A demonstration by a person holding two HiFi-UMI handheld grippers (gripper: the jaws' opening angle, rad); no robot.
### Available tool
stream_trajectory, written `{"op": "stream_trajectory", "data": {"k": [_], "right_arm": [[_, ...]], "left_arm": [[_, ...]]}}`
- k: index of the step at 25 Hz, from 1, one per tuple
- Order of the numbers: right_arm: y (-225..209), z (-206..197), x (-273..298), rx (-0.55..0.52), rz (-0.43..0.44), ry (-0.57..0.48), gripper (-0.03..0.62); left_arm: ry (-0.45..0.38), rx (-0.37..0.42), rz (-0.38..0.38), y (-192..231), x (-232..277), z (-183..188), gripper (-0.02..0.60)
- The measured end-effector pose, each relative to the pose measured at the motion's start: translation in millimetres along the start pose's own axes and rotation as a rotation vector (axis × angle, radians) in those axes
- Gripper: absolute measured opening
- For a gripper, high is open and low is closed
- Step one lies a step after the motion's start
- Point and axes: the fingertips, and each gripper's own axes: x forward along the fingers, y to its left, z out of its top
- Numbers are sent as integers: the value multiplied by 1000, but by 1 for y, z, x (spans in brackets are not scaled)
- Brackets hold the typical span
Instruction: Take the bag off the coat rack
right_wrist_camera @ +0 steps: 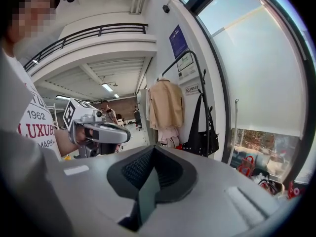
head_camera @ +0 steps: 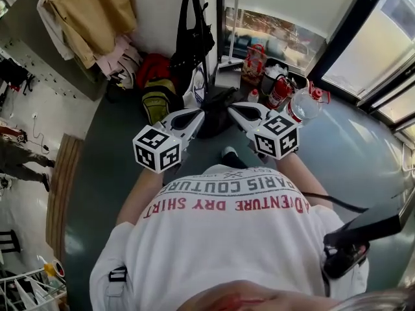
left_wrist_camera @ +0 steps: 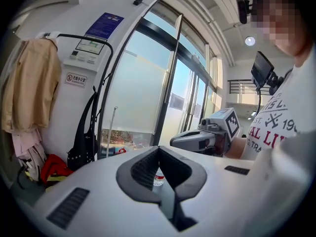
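A black studded bag (head_camera: 192, 41) hangs by its long straps from the black coat rack (left_wrist_camera: 105, 58) against the white wall. It also shows in the left gripper view (left_wrist_camera: 83, 149) and the right gripper view (right_wrist_camera: 201, 138). A tan coat (head_camera: 84, 11) hangs to its left. My left gripper (head_camera: 198, 114) and right gripper (head_camera: 233, 108) are held side by side in front of my chest, well short of the bag. Both point toward it. Each has its jaws closed together with nothing between them.
Under the rack lie a red bag (head_camera: 153, 67), a yellow-green backpack (head_camera: 157, 97) and a dark bag (head_camera: 217, 112). Red fire extinguishers (head_camera: 279, 91) and a clear water jug (head_camera: 305, 103) stand by the glass doors (head_camera: 382, 50) at right. A person (head_camera: 19, 161) stands at far left.
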Motion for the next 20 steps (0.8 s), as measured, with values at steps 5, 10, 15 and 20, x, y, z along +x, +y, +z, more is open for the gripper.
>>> {"op": "stream_trajectory", "data": {"k": [5, 10, 15, 20], "right_arm": [[-55, 26, 42, -8, 34, -16, 0], [-131, 33, 89, 31, 57, 14, 0], [-217, 60, 123, 29, 67, 22, 0], [-271, 90, 145, -6, 87, 8, 0]], "left_arm": [[-21, 11, 3, 48, 42, 29, 3], [3, -22, 41, 114, 102, 45, 3], [12, -35, 35, 158, 177, 76, 3], [22, -19, 54, 189, 222, 100, 2]]}}
